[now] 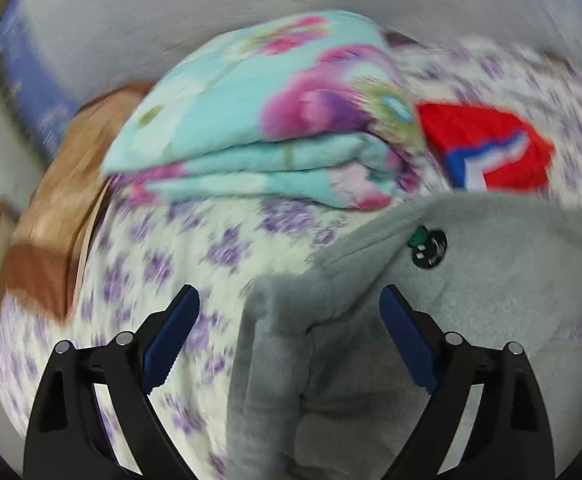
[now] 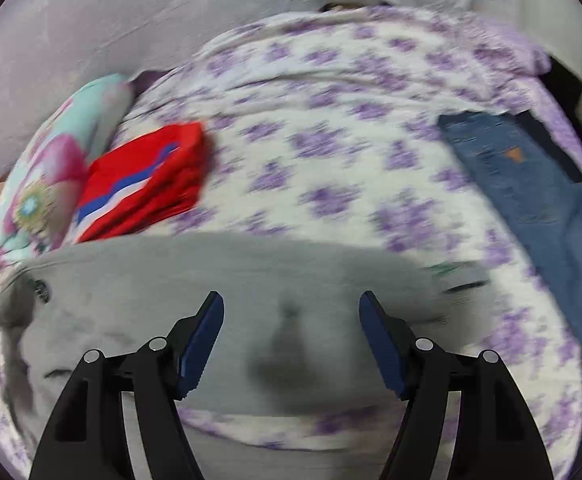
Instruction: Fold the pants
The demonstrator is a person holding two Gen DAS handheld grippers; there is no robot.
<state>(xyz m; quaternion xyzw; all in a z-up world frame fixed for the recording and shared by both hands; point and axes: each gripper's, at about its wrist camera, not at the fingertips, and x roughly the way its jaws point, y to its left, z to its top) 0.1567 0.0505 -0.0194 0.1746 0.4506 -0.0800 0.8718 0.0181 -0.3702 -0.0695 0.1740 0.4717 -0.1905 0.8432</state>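
Observation:
Grey fleece pants (image 1: 471,280) lie on a bed with a purple-flowered sheet (image 1: 163,264). A round black and green badge (image 1: 429,246) sits near their upper edge. In the left wrist view a bunched fold of the pants rises between the fingers of my left gripper (image 1: 289,304), which is open and grips nothing. In the right wrist view the pants (image 2: 251,280) lie flat across the near bed. My right gripper (image 2: 291,312) is open above them, and its shadow falls on the cloth.
A folded turquoise floral quilt (image 1: 259,136) and a folded red garment with blue and white stripes (image 1: 487,148) lie beyond the pants. Blue jeans (image 2: 531,184) lie at the bed's right side. A brown cloth (image 1: 71,184) hangs at the left edge. A grey wall stands behind.

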